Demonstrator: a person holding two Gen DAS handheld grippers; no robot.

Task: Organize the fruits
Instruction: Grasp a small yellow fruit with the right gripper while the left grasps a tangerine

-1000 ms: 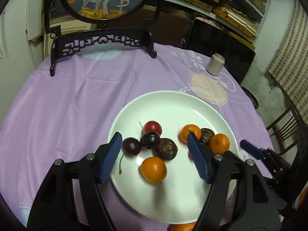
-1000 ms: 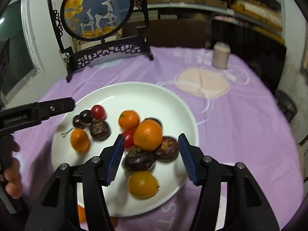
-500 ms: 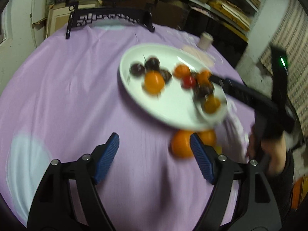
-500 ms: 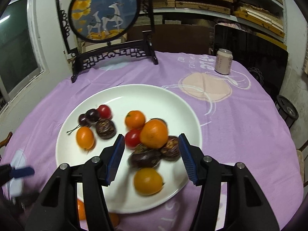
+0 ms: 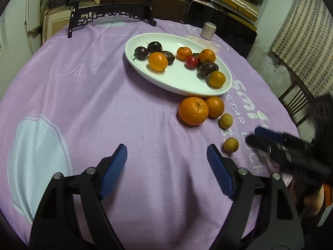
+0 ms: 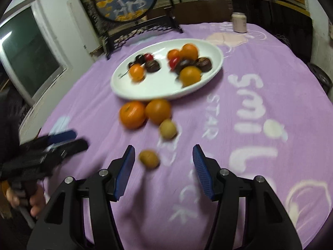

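A white plate (image 5: 177, 83) (image 6: 149, 87) on the purple cloth holds several oranges, dark plums and red fruits. In front of it on the cloth lie a large orange (image 5: 193, 110) (image 6: 132, 115), a smaller orange (image 5: 214, 106) (image 6: 158, 111) and two small tan fruits, one near the oranges (image 5: 226, 120) (image 6: 168, 129) and one nearer me (image 5: 231, 144) (image 6: 149, 159). My left gripper (image 5: 166, 162) is open and empty, over bare cloth short of the fruit. My right gripper (image 6: 162, 162) is open, with the nearer tan fruit just ahead between its fingers.
A black carved stand with a round painted screen (image 5: 112, 10) (image 6: 127, 0) stands at the table's far edge. A drink can (image 5: 208, 31) (image 6: 239, 23) stands far right. A wooden chair (image 5: 297, 102) is beyond the table's right edge.
Both grippers have pulled back from over the plate toward the table's near edge. The loose fruits in front of the plate have come into view. Both stay open.
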